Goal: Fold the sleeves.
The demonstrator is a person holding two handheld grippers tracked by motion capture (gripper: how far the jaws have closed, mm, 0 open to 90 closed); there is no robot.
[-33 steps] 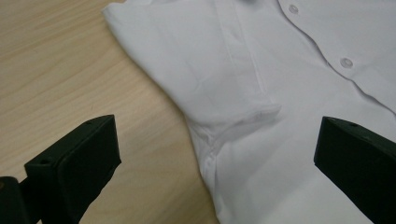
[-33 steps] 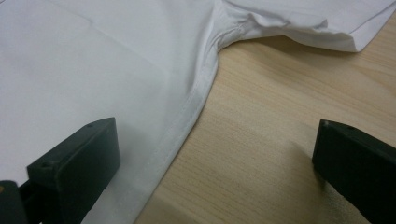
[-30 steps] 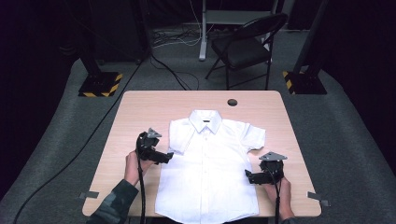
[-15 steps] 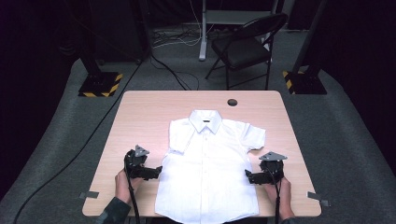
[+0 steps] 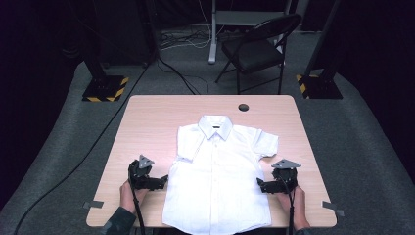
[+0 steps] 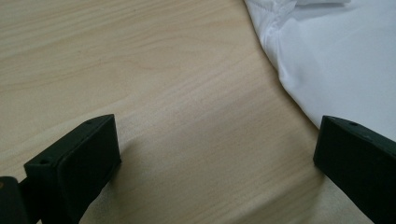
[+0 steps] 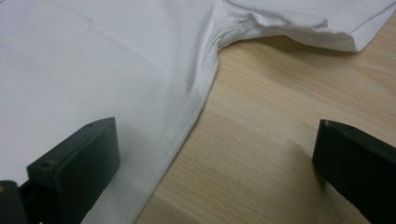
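Nearest, at the near edge of the table (image 5: 147,122): left gripper (image 5: 159,182) low over bare wood just off the shirt's (image 5: 218,186) side seam, jaws spread wide with nothing between them. In the left gripper view, one jaw over plain wood, the other right at the white cloth's (image 6: 345,60) edge. Open wood out from that gripper to the table's left edge and near-left corner.

Opposite, right gripper (image 5: 261,185) at the shirt's other side seam, jaws likewise wide apart and empty. In the right gripper view, one jaw over the white fabric (image 7: 93,70), the other over wood, the stitched seam running between them and the sleeve's hem lifted slightly off the table farther on. A narrower strip of bare wood between that gripper and the right edge.

Shirt itself: white, short-sleeved, buttoned, flat on its back, hem at the near edge, collar toward the far edge, lying about midway between left and right edges. Both sleeves spread outward, the left one partly folded over on itself.

Beyond the collar, a broad band of free wood up to the far edge, broken by a small dark round hole (image 5: 243,107) near that edge.
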